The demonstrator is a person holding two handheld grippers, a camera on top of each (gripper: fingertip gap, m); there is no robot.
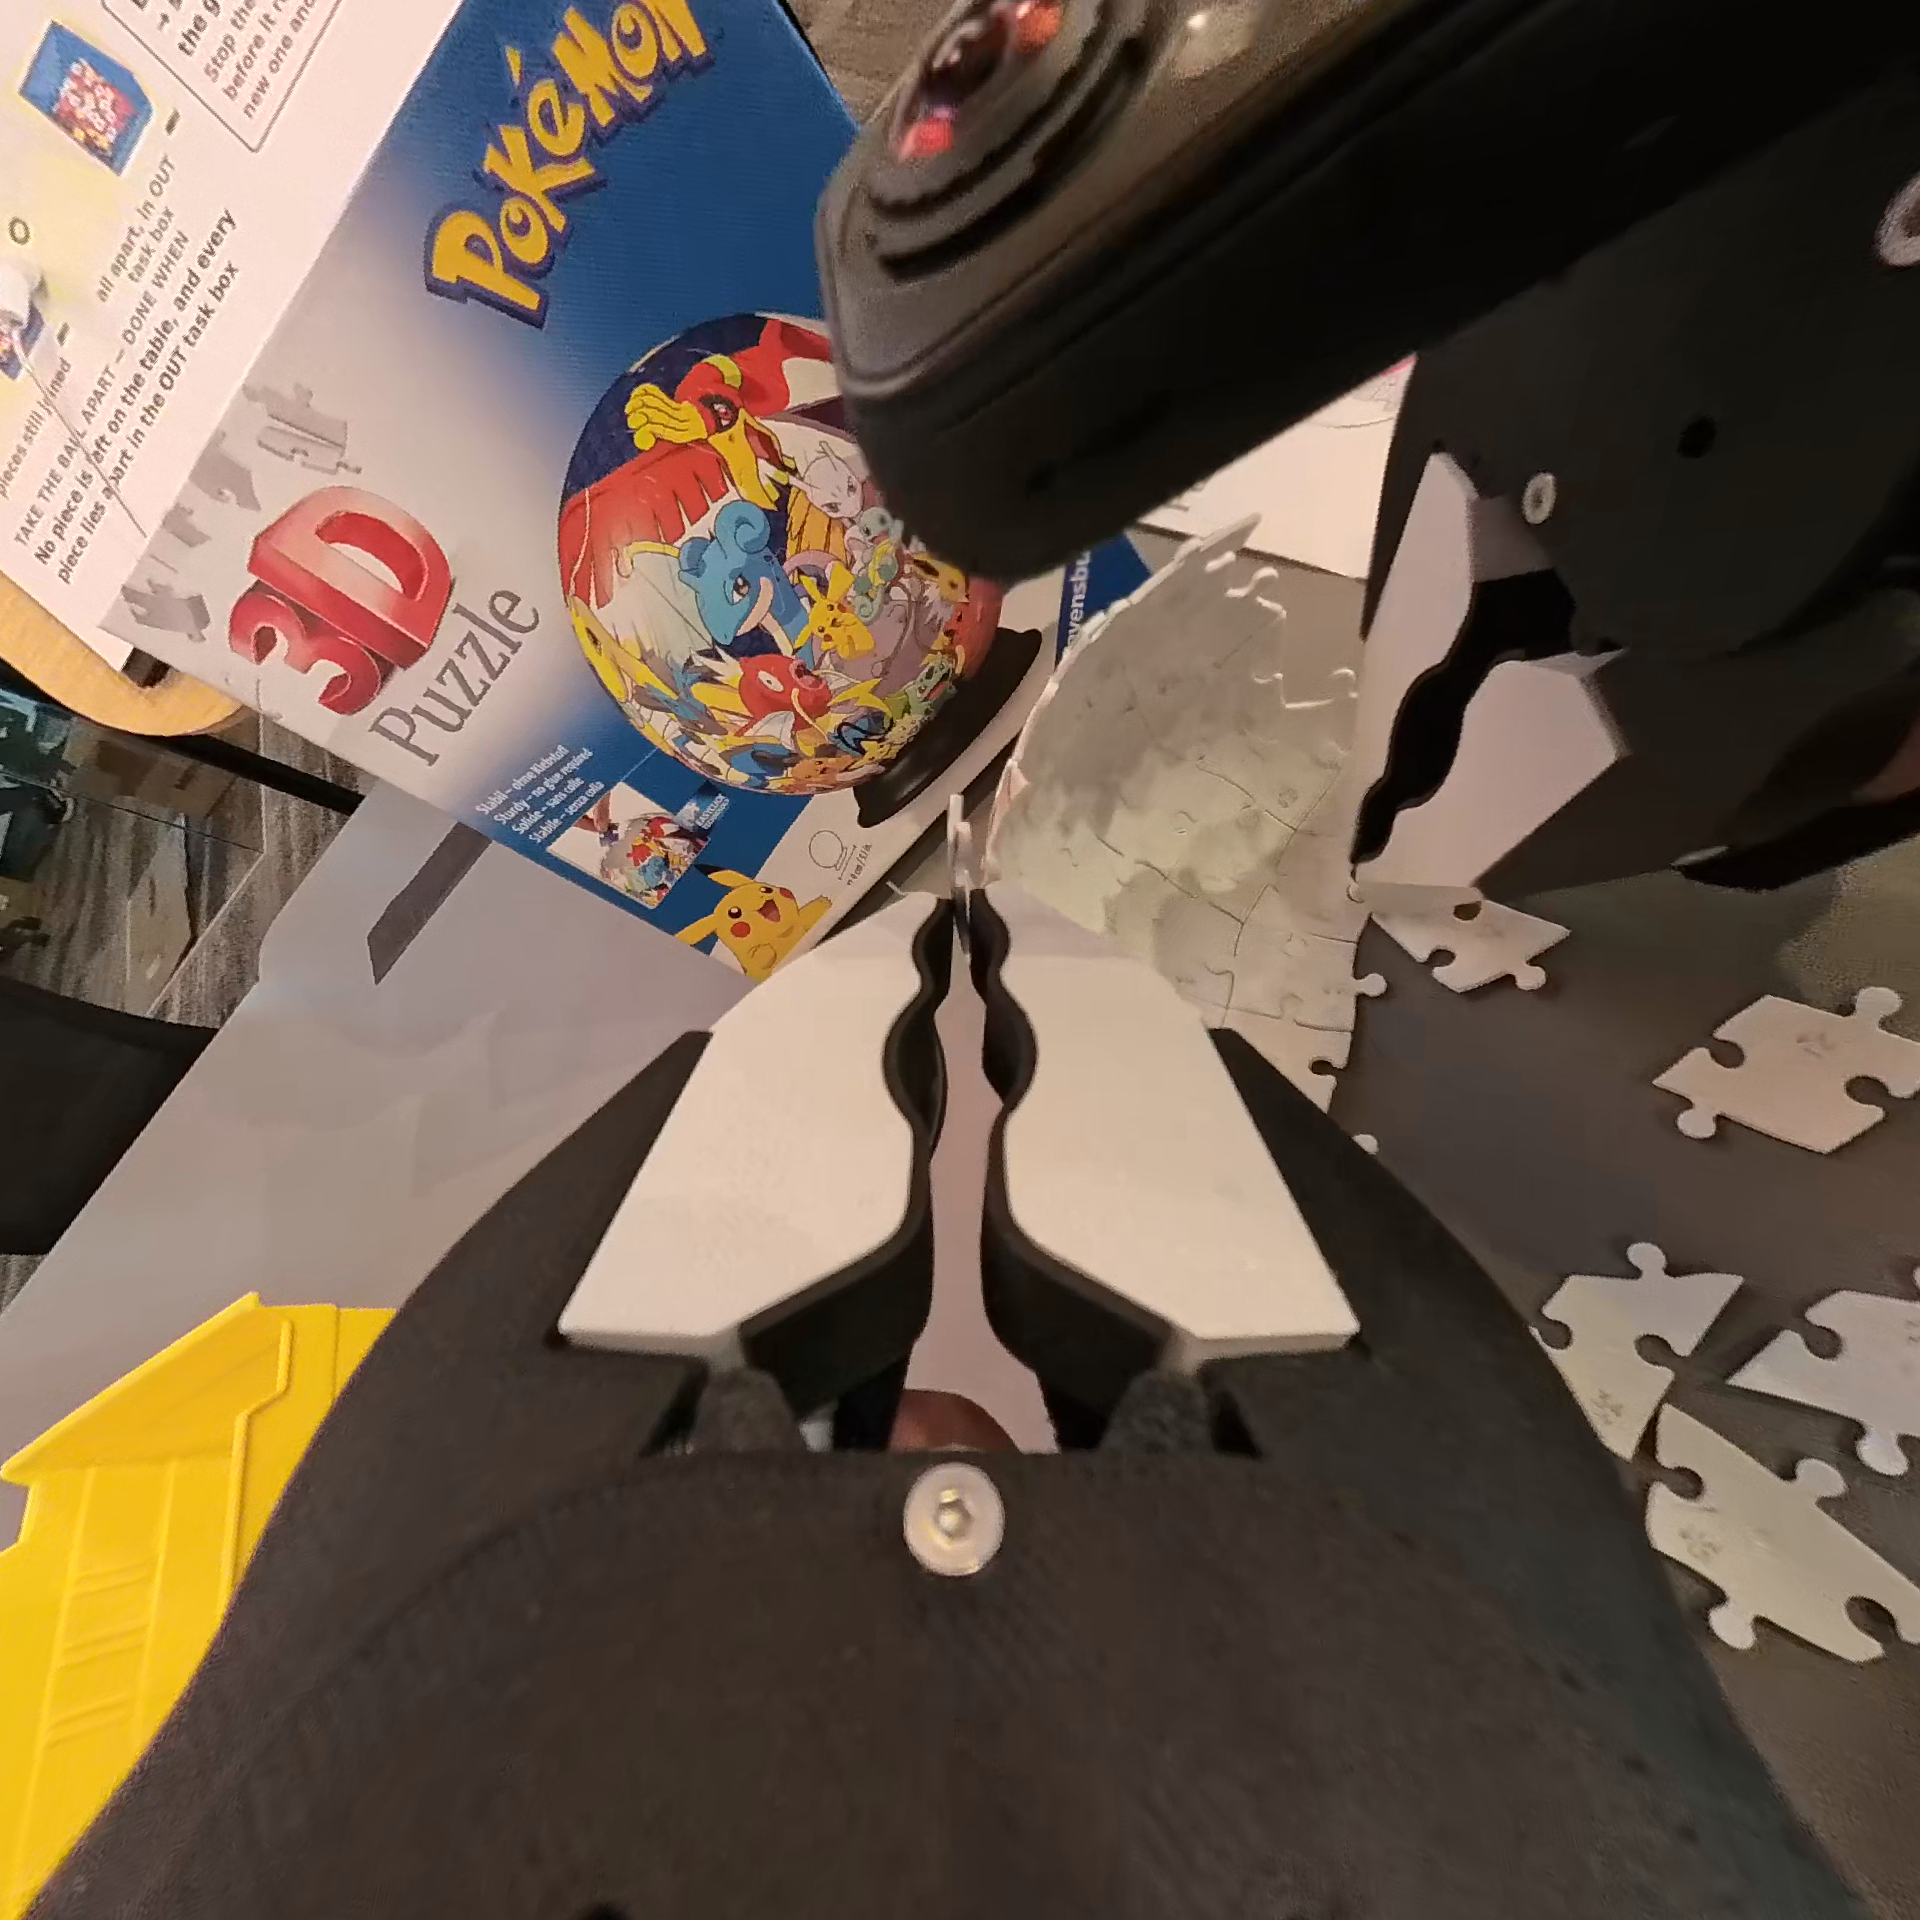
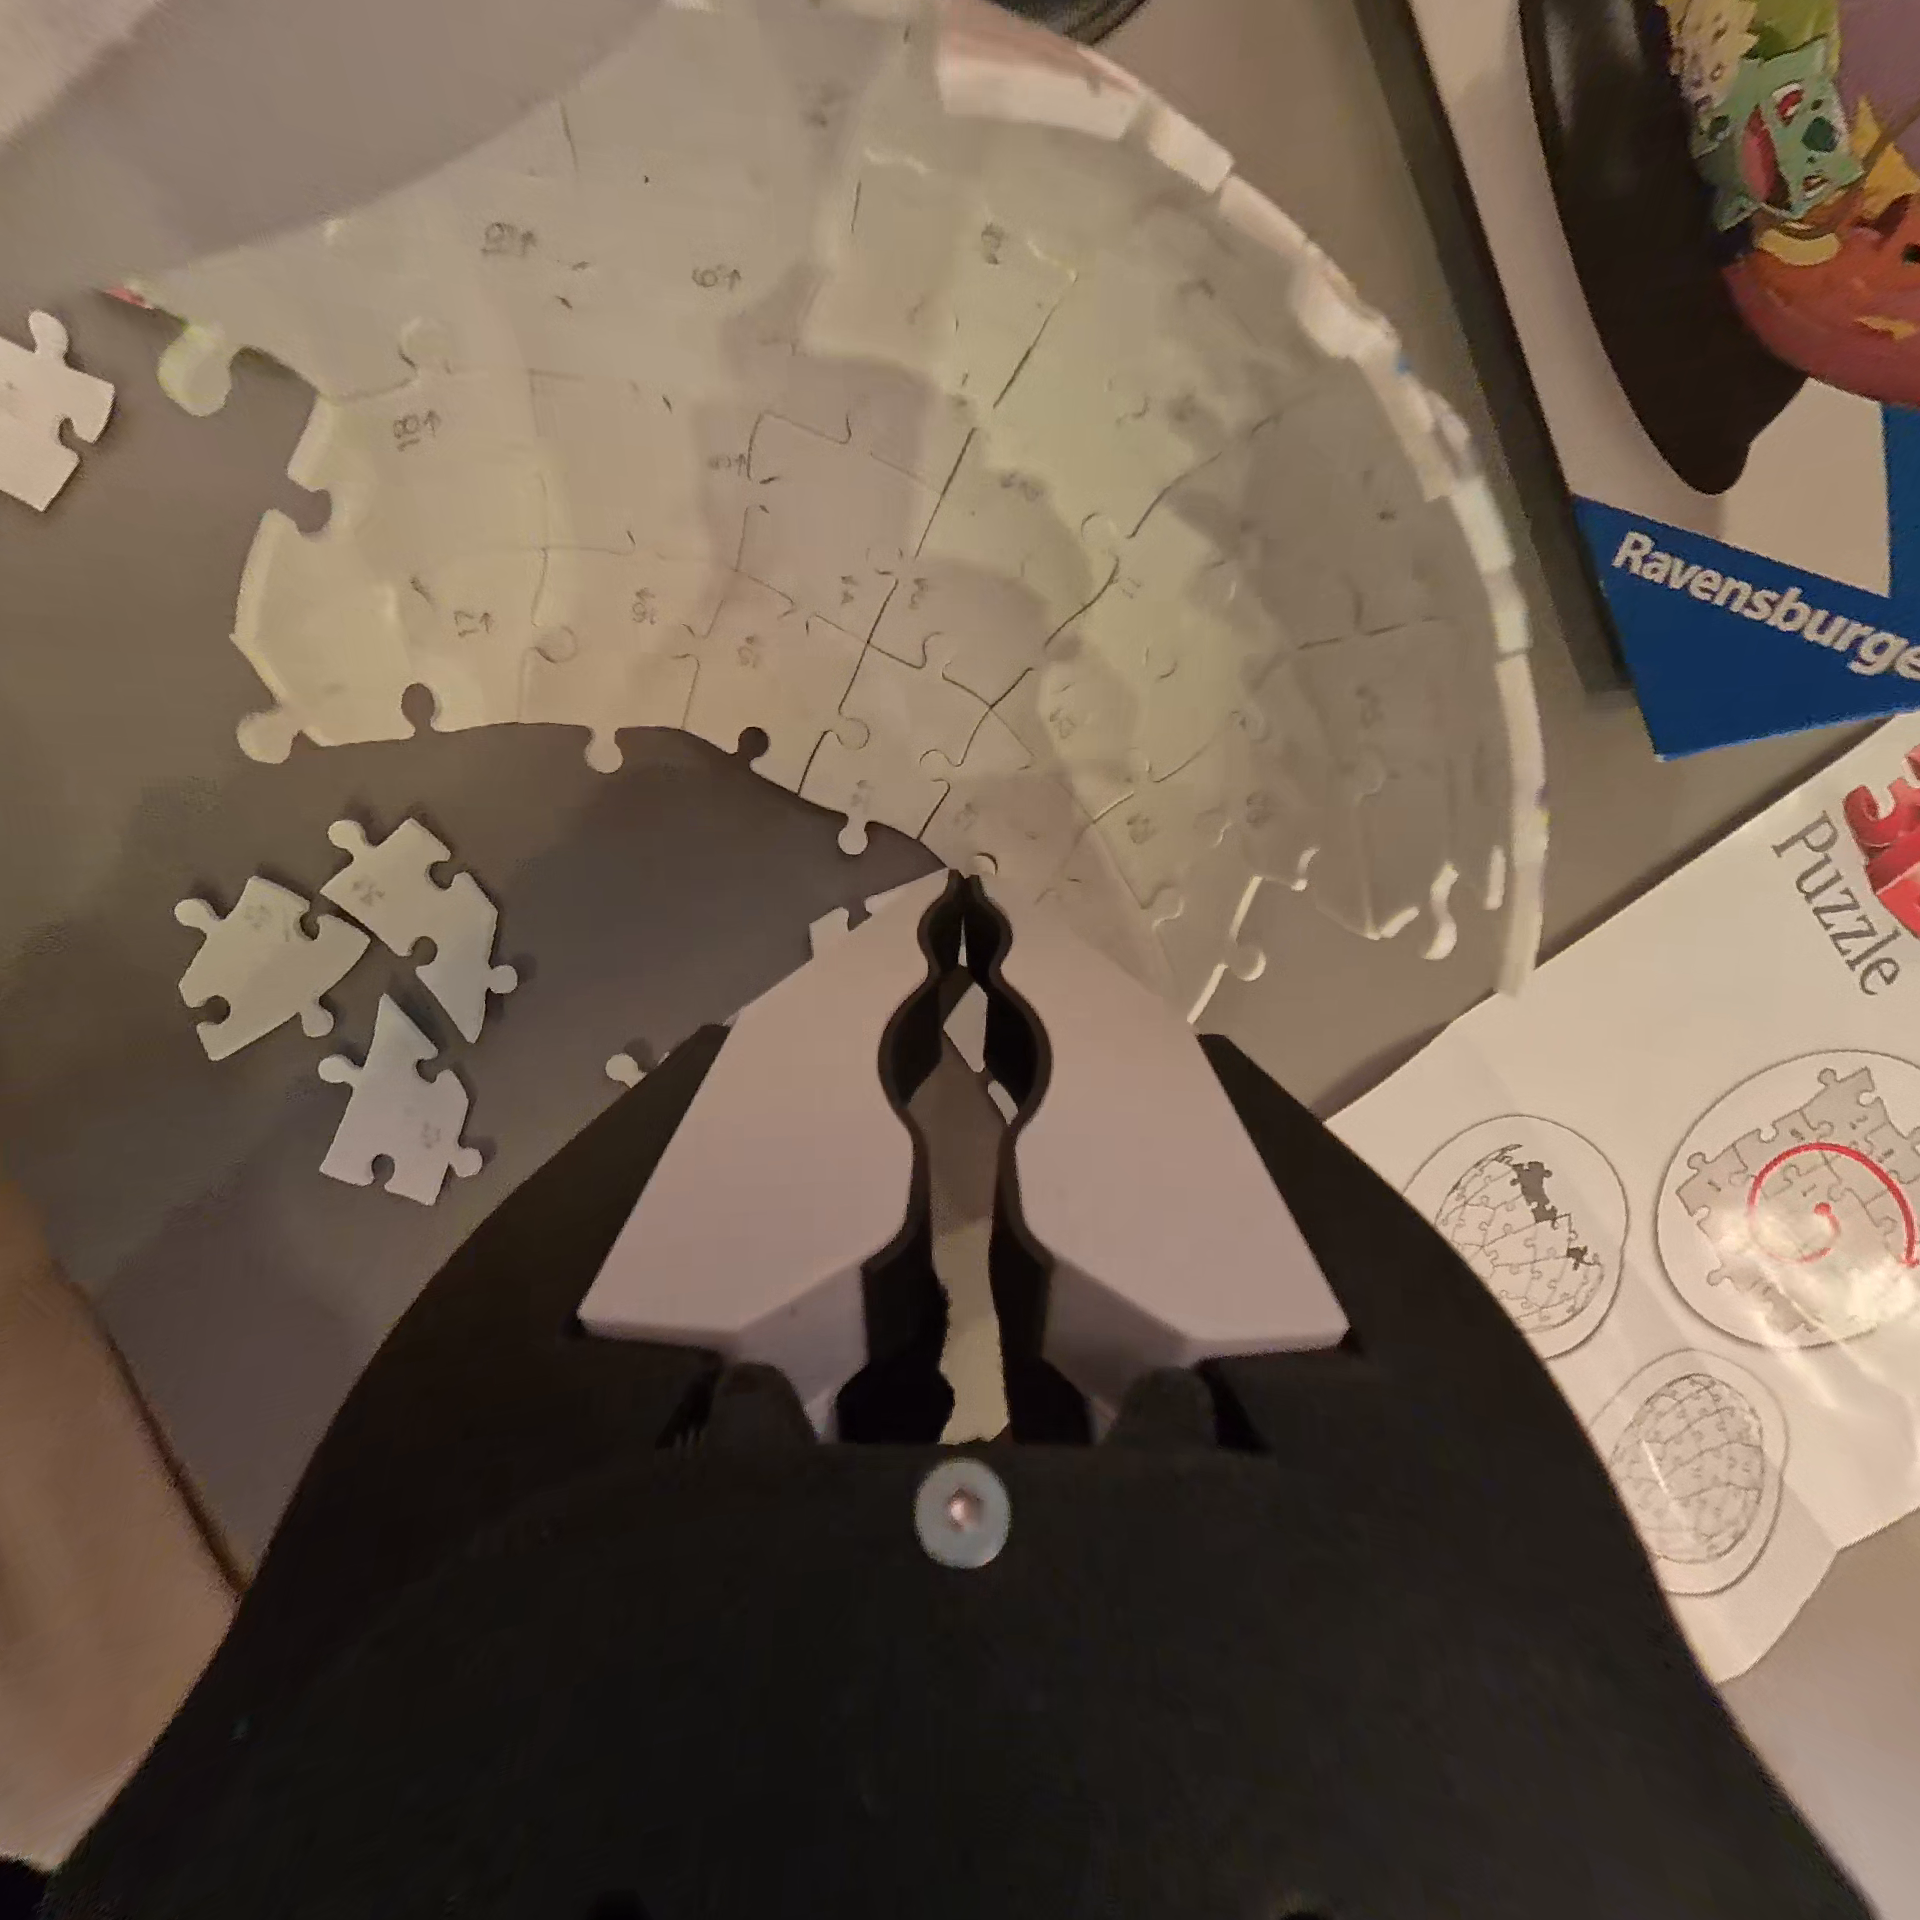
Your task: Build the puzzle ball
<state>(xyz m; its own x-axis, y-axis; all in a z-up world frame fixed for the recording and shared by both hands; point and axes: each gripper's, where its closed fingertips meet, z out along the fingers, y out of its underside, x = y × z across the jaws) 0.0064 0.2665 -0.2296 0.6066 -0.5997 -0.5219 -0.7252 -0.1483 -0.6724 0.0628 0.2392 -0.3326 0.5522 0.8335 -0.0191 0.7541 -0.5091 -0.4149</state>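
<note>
Left gripper [image 1: 964,914] fingers pinching a piece [image 1: 961,852] beside the half-built ball [image 1: 1174,769], right gripper [image 2: 964,883] fingers pressed together at the ball's edge, loose pieces [image 2: 343,977] on grey counter [image 2: 644,862], box [image 1: 582,436] behind.

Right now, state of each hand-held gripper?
Left hand-held gripper: shut on a loose puzzle piece, held edge-on.
Right hand-held gripper: shut on the rim of the partly built ball shell.

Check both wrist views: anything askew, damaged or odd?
Nothing looks damaged. The half-built puzzle shell sits tipped on its side, white inside showing, next to the puzzle box. Loose pieces lie scattered face down, some overlapping. The left claw pinches a single piece edge-on at the shell's rim.
</note>
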